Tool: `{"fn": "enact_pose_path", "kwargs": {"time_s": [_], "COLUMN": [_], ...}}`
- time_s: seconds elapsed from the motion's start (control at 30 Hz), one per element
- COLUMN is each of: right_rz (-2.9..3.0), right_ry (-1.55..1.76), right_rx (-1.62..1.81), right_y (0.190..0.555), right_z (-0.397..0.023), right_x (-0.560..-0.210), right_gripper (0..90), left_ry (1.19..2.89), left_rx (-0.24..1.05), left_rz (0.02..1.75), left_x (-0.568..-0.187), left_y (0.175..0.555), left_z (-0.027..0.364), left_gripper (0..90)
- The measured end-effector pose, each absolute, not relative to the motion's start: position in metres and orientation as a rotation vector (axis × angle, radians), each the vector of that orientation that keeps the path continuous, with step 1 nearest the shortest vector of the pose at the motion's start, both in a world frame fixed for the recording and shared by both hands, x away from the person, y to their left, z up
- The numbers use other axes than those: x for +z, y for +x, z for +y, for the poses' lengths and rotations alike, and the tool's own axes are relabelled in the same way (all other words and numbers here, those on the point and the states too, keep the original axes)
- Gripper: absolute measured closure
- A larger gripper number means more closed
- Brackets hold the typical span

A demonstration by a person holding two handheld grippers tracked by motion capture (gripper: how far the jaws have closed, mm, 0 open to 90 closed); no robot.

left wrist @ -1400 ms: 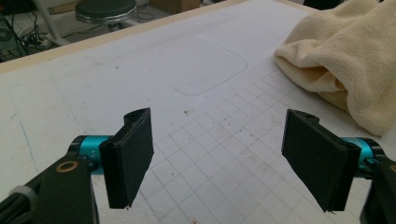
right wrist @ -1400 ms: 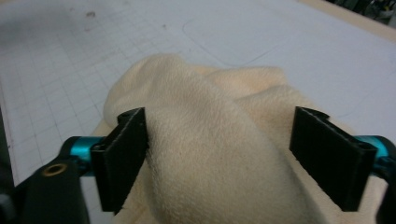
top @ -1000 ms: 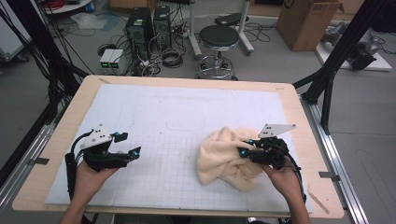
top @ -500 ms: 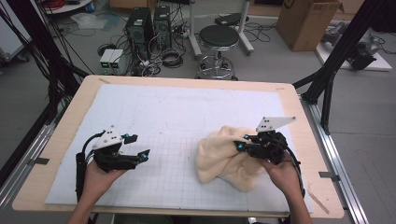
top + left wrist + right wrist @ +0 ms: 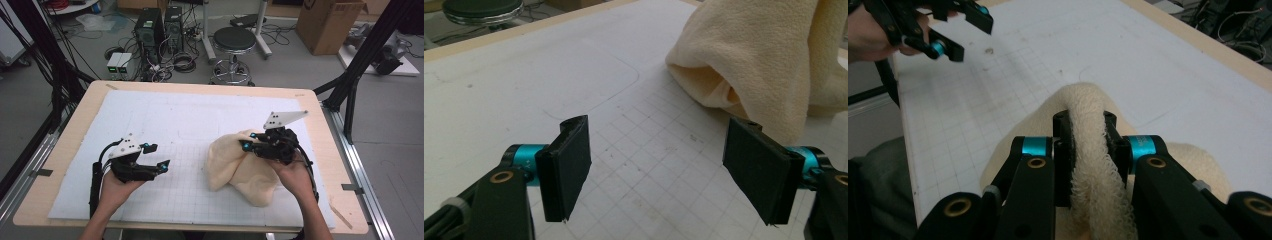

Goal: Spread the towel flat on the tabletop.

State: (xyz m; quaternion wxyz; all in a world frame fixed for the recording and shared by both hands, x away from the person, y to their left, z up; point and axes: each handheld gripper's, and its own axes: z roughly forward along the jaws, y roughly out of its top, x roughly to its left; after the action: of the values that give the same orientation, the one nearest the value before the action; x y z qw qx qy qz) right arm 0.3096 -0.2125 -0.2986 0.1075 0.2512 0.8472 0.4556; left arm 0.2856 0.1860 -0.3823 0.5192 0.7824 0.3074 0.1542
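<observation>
Cream towel [image 5: 240, 167] bunched on the white grid mat [image 5: 165, 120], right of the mat's middle, its upper fold lifted off the mat. Right gripper [image 5: 248, 140] at the towel's top edge, jaws just closed, the 2 pads pinching a thick ridge of the terry cloth between them. Left gripper [image 5: 156, 156] well left of the towel, low over the mat, its 2 pads [image 5: 569, 165] spread wide, nothing between them.

The towel [image 5: 239, 165] is pale cream-yellow with a fuzzy, looped nap. The mat [image 5: 190, 120] under it is white, ruled with a faint grey grid, on a light wooden table [image 5: 320, 105]. Both grippers [image 5: 152, 156] [image 5: 248, 140] are black with turquoise collars and grey top plates
</observation>
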Motion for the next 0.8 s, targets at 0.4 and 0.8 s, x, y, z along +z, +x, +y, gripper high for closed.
{"fn": "enact_pose_path", "kwargs": {"time_s": [0.4, 0.8], "right_rz": [2.484, 2.46], "right_ry": [0.651, 0.507], "right_rx": [1.411, 1.482], "right_y": [0.323, 0.326], "right_z": [-0.178, -0.137], "right_x": [-0.273, -0.238], "right_gripper": [80.0, 79.9], "left_ry": [1.815, 1.766], "left_rx": [0.309, 0.234], "left_rz": [0.723, 0.658], "left_x": [-0.38, -0.376], "left_y": [0.288, 0.289], "left_z": [0.183, 0.169], "left_gripper": [28.2, 31.1]}}
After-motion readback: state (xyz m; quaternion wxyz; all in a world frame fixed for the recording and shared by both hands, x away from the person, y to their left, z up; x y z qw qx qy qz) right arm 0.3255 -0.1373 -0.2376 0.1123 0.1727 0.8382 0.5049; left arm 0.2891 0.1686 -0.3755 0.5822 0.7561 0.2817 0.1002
